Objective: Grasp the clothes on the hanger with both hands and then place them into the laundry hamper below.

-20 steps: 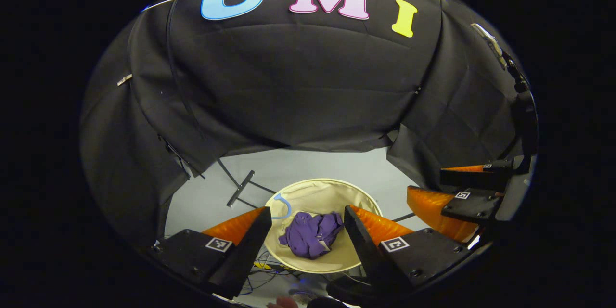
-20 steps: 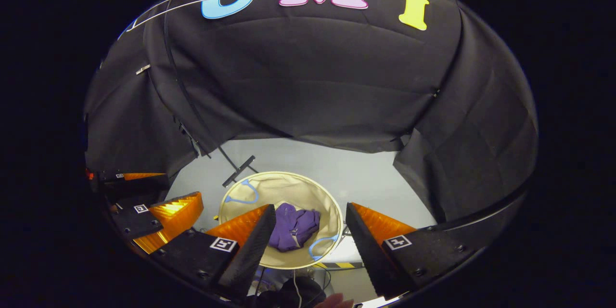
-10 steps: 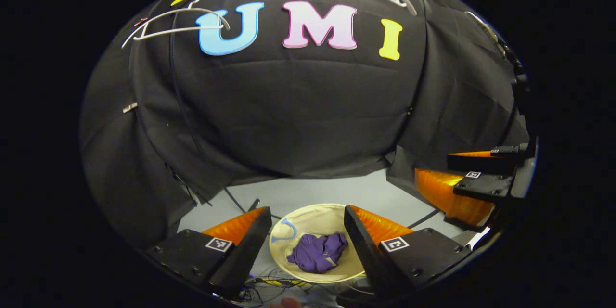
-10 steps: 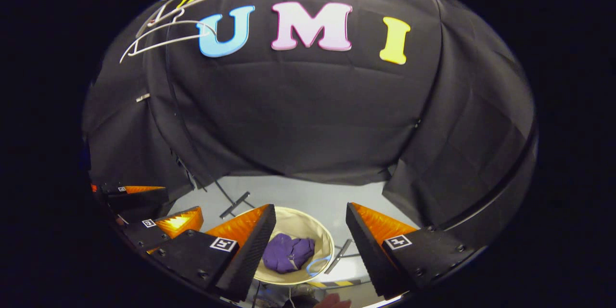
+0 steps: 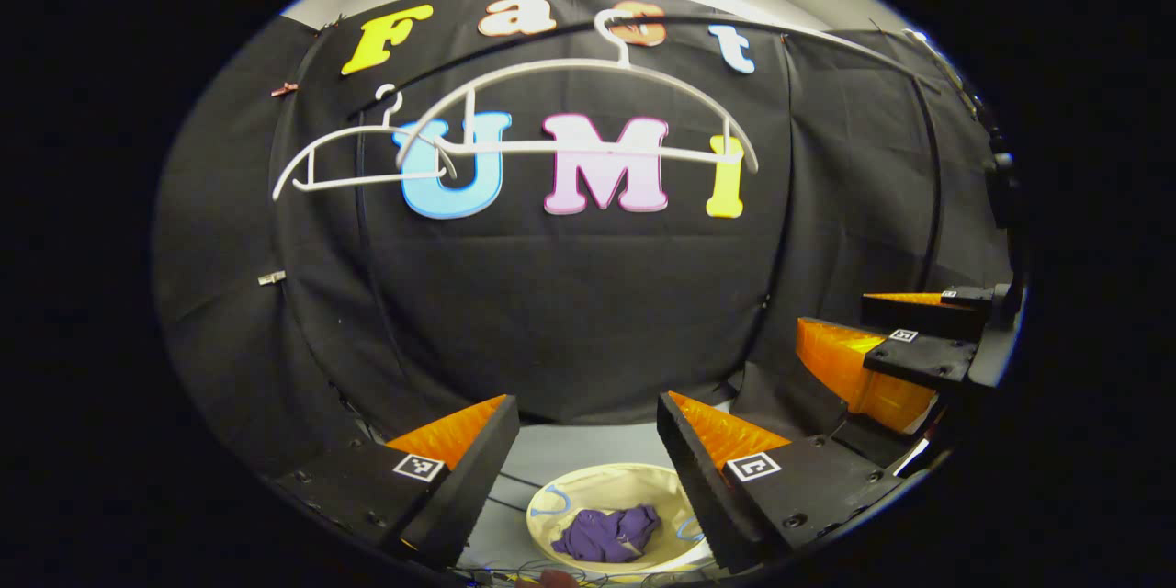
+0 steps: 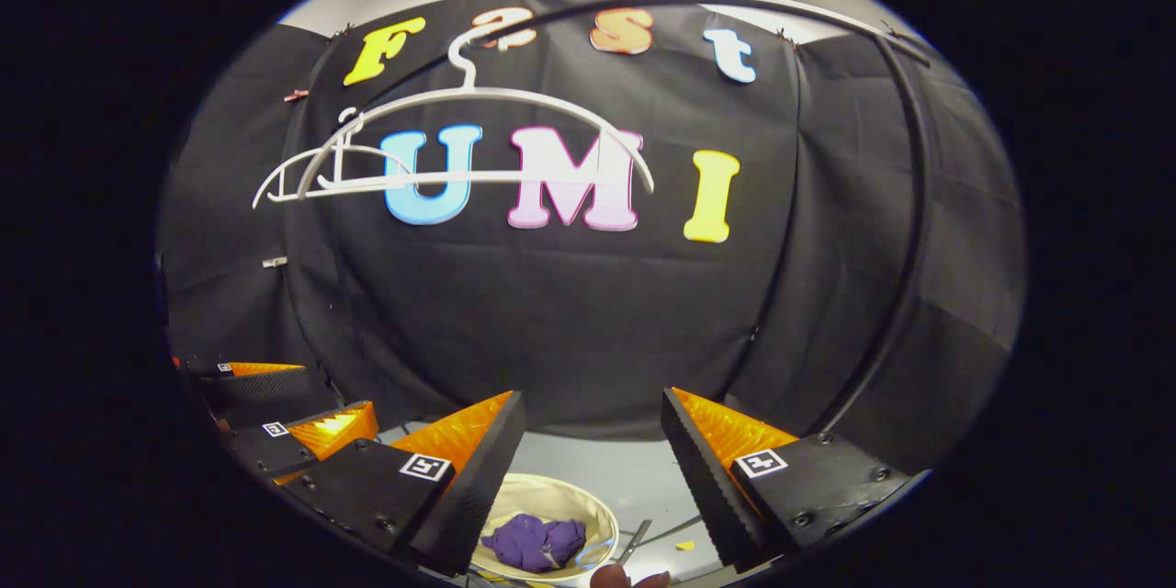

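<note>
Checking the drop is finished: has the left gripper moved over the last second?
Yes. The left gripper has tilted upward: the hamper sank toward the bottom of its view, and the white hangers came in above.

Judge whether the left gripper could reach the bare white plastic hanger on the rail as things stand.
Probably yes: the left gripper is open and empty, and nothing stands between it and the white plastic hanger above.

Floor (image 5: 542, 455) is light gray. A round cream laundry hamper (image 5: 634, 482) sits on it, w/ a purple piece of clothes (image 5: 608, 535) bunched up inside, on the bottom. Thin wires (image 5: 514, 574) lie on the floor next to the hamper. In the right gripper view, same gray floor, hamper (image 6: 602, 514) & purple clothes (image 6: 533, 540) in it.
</note>
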Demonstrator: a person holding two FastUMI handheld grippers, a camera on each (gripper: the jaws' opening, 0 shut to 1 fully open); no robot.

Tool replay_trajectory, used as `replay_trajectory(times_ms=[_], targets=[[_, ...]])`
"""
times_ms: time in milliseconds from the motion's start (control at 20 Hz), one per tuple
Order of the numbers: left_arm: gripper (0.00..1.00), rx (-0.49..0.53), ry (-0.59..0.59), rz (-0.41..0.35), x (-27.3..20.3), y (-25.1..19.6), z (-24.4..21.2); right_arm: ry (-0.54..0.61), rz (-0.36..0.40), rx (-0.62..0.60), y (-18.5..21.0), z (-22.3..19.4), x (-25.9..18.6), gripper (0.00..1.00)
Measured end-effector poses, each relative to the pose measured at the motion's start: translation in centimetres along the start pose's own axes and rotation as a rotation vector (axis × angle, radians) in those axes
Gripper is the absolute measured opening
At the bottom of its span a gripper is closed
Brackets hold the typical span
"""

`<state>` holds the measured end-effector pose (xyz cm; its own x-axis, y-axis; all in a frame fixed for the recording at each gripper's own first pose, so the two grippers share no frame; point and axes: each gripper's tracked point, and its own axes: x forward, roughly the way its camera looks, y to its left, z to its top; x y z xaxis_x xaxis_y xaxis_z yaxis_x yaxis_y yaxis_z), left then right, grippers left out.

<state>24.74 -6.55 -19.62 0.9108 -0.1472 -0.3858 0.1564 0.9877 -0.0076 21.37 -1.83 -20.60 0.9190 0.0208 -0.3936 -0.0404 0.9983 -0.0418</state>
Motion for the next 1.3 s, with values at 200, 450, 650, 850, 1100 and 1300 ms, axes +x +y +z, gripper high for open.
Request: replay_trajectory(times_ms=[200,450,650,850,1100,1300], targets=[[0.96,0.022,-0.111,0.0,-4.3,-0.1,5.4,-0.102,-0.038,0.017,-0.4,5.0,-3.3,0.97],[0.95,0.029,-0.212,-0.015,-9.2,-0.3,10.9,-0.229,-0.065,0.015,0.2,12.0,-7.7,1.0],[0.96,-0.006,-0.294,-0.022,-12.7,0.3,15.0,-0.33,-0.063,0.013,1.0,16.5,-11.0,1.0],[0.93,0.017,-0.385,0.007,-16.9,1.5,17.9,-0.409,-0.055,0.029,2.4,19.8,-14.0,0.96],[0.94,0.022,-0.388,0.02,-19.1,2.6,17.3,-0.41,-0.053,0.016,3.5,19.7,-15.9,0.96],[0.94,0.024,-0.374,0.014,-19.6,2.6,16.7,-0.38,-0.048,0.027,3.7,18.6,-16.2,0.96]])
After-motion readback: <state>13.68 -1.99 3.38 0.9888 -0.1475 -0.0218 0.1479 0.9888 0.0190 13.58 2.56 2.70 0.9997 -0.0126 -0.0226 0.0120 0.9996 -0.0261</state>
